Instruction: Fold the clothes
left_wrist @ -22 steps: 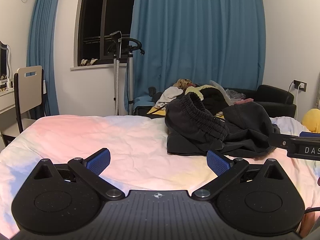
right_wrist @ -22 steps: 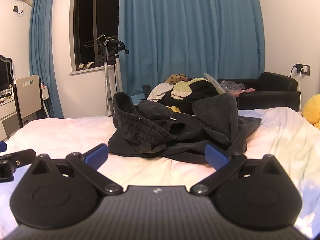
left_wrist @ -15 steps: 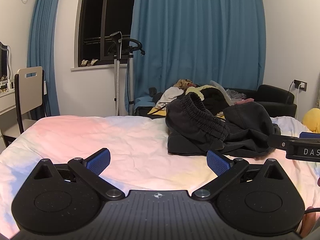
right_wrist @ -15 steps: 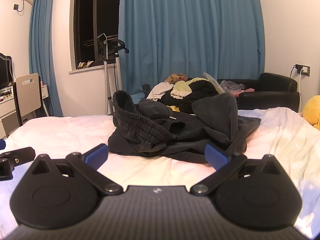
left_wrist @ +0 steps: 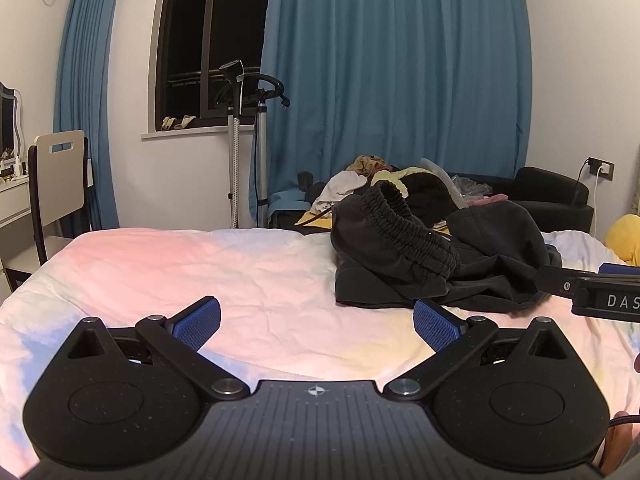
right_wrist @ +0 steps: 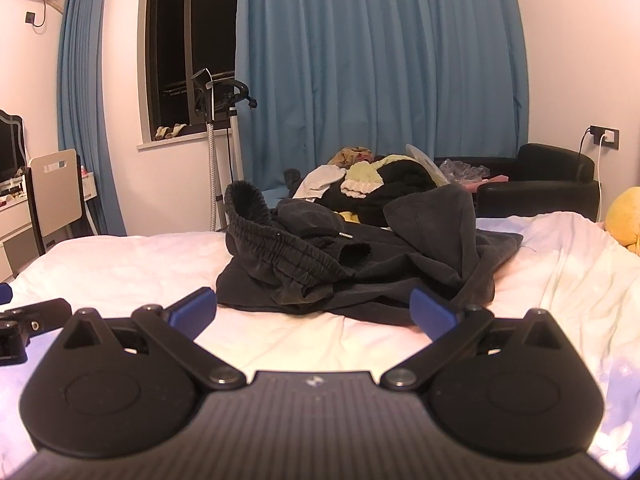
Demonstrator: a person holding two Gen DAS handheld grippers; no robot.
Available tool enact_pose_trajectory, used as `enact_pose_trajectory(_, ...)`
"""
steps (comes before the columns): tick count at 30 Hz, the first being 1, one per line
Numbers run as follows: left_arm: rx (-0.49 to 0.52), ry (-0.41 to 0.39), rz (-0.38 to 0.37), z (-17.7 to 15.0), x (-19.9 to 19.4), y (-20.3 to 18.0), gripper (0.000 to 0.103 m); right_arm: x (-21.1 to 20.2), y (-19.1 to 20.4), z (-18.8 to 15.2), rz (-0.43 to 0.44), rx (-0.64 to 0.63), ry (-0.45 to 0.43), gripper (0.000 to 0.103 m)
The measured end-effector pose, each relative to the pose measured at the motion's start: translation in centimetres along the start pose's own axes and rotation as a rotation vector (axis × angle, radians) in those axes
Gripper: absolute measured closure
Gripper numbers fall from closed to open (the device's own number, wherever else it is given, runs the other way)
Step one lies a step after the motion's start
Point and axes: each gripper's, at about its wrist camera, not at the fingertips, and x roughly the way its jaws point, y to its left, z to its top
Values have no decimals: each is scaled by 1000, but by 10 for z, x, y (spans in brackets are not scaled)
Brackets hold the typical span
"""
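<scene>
1. The letters "DAS" read in white on the black body of the right gripper, cut off at the left view's edge.
2. The dark garment, soft with a ribbed elastic waistband, lies crumpled on the wrinkled pastel bed sheet, ahead of both tools.
3. The left gripper and right gripper spread their 2 blue textured pads wide, holding nothing.

Bed x1, pastel sheet. Dark garment x1, crumpled, elastic waistband up. Clothes heap x1 behind it, item count unclear. Tongs x2: left tongs, right tongs, 2 blue pads ea. Black armchair x1. Chair x1. Garment steamer x1. Window x1. Yellow plush x1.
</scene>
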Motion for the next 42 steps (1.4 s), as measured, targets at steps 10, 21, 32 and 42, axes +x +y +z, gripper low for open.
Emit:
enact_pose_trajectory(10, -3, 1, 0, -1, 3, 3, 0, 0, 0, 0, 1, 4, -6, 0)
enact_pose_trajectory(21, 0, -5, -2, -4, 3, 3, 0, 0, -1, 0, 1, 6, -6, 0)
enact_pose_trajectory(32, 3, -9, -4, -6, 2, 3, 0, 0, 0, -1, -7, 14, -7, 0)
enact_pose_trajectory(42, -3, -6, -13, -8, 3, 4, 0, -2, -1, -1, -12, 20, -6, 0)
